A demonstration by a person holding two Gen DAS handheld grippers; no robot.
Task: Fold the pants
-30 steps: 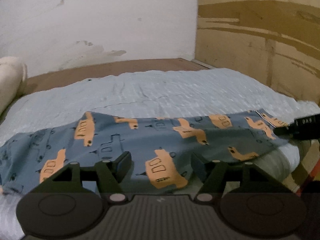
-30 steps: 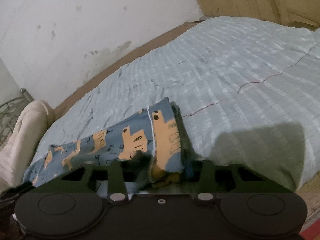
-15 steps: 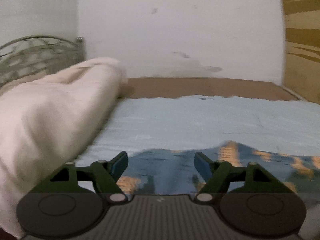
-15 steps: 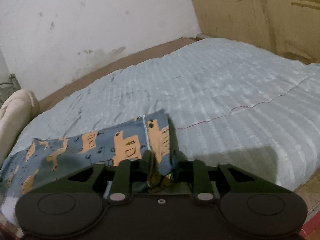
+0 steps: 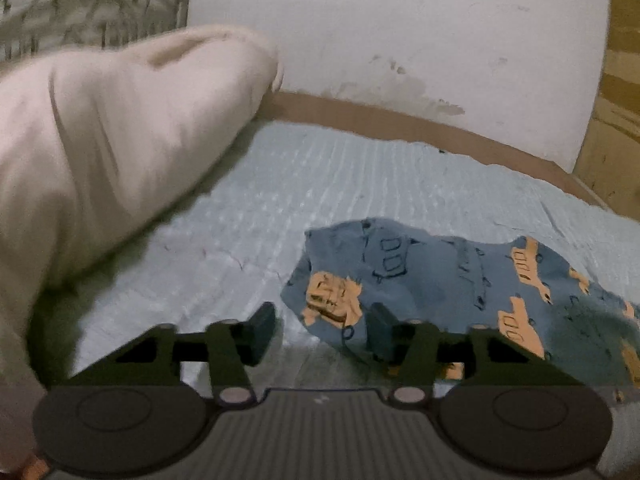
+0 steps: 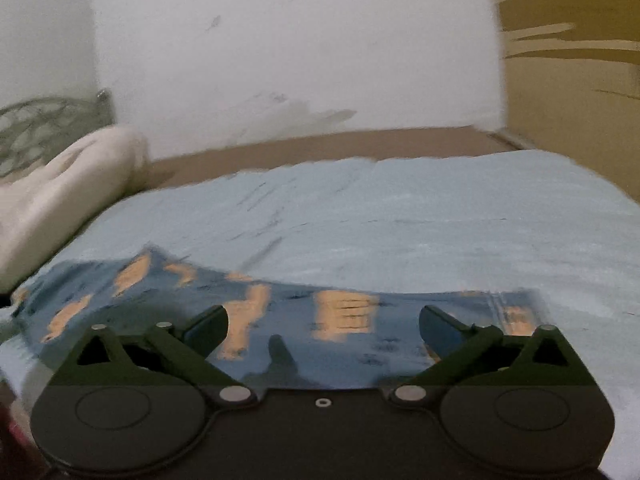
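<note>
The pants are blue with orange vehicle prints and lie flat on the light blue bedspread. In the left wrist view their rumpled end sits just ahead of my open left gripper, with the right finger over the cloth edge. In the right wrist view the pants stretch across the bed in front of my right gripper, which is wide open and holds nothing. This view is blurred by motion.
A cream pillow lies at the left of the bed, with a metal headboard behind it. A white wall and brown bed frame edge run along the far side. A wooden panel stands at right.
My right gripper was shut on the pants' folded end; it has opened and let go. My left gripper has swung left to the other end of the pants, still open.
</note>
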